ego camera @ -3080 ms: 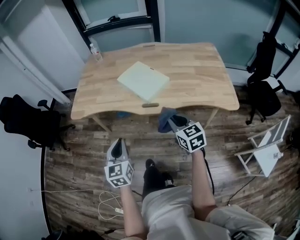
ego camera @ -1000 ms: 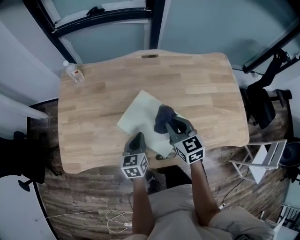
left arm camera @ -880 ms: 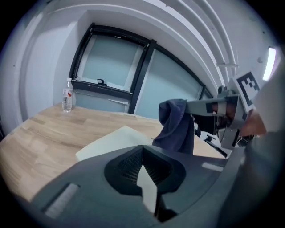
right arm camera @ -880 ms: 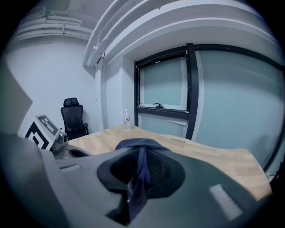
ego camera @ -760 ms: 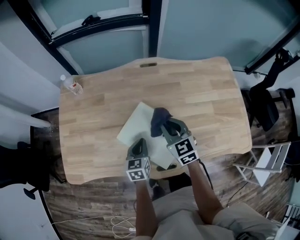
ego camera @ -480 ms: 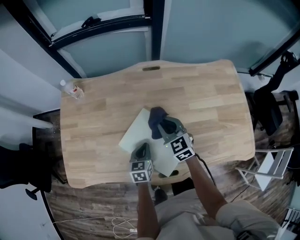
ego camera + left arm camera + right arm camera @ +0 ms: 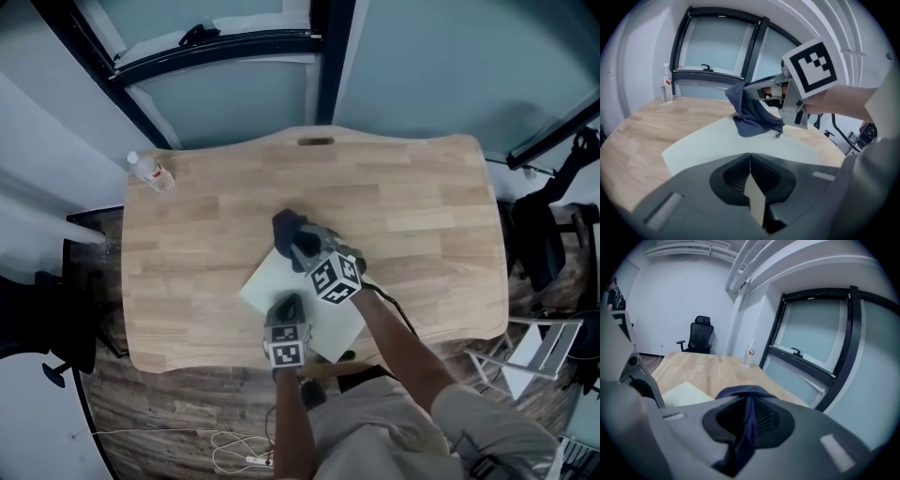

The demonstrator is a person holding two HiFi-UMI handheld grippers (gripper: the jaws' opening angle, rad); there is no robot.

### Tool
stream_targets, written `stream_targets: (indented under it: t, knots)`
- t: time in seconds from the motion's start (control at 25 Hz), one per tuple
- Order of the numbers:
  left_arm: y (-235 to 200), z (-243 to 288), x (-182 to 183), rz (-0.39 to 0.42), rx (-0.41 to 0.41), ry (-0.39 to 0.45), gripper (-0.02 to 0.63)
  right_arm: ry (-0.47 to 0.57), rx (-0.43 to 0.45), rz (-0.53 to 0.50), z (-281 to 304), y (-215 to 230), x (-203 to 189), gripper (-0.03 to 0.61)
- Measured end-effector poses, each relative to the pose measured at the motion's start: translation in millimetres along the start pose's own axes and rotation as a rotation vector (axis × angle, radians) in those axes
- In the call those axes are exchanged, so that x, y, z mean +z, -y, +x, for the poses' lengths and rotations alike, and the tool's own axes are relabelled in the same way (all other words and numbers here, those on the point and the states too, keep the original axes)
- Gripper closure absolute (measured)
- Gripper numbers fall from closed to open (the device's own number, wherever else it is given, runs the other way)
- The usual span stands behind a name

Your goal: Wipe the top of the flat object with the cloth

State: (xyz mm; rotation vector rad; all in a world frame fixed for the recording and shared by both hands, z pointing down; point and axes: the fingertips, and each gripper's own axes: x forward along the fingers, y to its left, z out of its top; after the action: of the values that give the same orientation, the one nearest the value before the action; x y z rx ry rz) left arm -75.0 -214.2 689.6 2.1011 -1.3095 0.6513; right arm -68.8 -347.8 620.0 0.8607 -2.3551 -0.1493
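right tongs (image 7: 298, 242) grip dark blue cloth (image 7: 284, 228) at pale flat rectangular board (image 7: 267, 287) far corner. left tongs (image 7: 289, 305) clenched, empty. clear plastic bottle (image 7: 150, 172) on wooden counter (image 7: 422, 206) corner, well apart.

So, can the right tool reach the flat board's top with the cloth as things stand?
Probably yes: the right tool grips the cloth right over the flat board's far corner, with nothing between.

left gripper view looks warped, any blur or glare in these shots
left gripper view: strong fisheye, window frame bows, black corners, near jaws soft while the cloth is crisp; right gripper view: same bowing, cloth pinched in the jaws is out of focus; head view: even soft light, no glare on the table.
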Motion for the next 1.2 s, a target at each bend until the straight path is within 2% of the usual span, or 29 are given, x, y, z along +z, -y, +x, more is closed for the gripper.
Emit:
stream_targets:
  t: [0.32,0.52,0.72,0.92,1.2]
  knots:
    - [-5.2,1.8,-1.6,-0.019,0.027,-0.018,0.604,-0.148,0.089,-0.051,41.6,-19.7,-44.7,0.529]
    - [-9.5,3.1,-11.1,-0.045,0.052,-0.044,0.604,-0.173,0.148,0.09,50.3,-20.9,-50.0,0.532]
    - [-10.3,3.3,-0.9,-0.02,0.077,-0.042,0.604,-0.179,0.163,0.124,51.2,-20.2,-50.4,0.532]
    - [-11.8,4.3,-2.6,-0.064,0.106,-0.034,0.604,-0.226,0.224,0.18,49.5,-19.6,-52.4,0.532]
    - [-12.5,2.2,-5.9,-0.038,0.155,-0.058,0.605,-0.256,0.192,0.245,45.7,-17.8,-53.4,0.532]
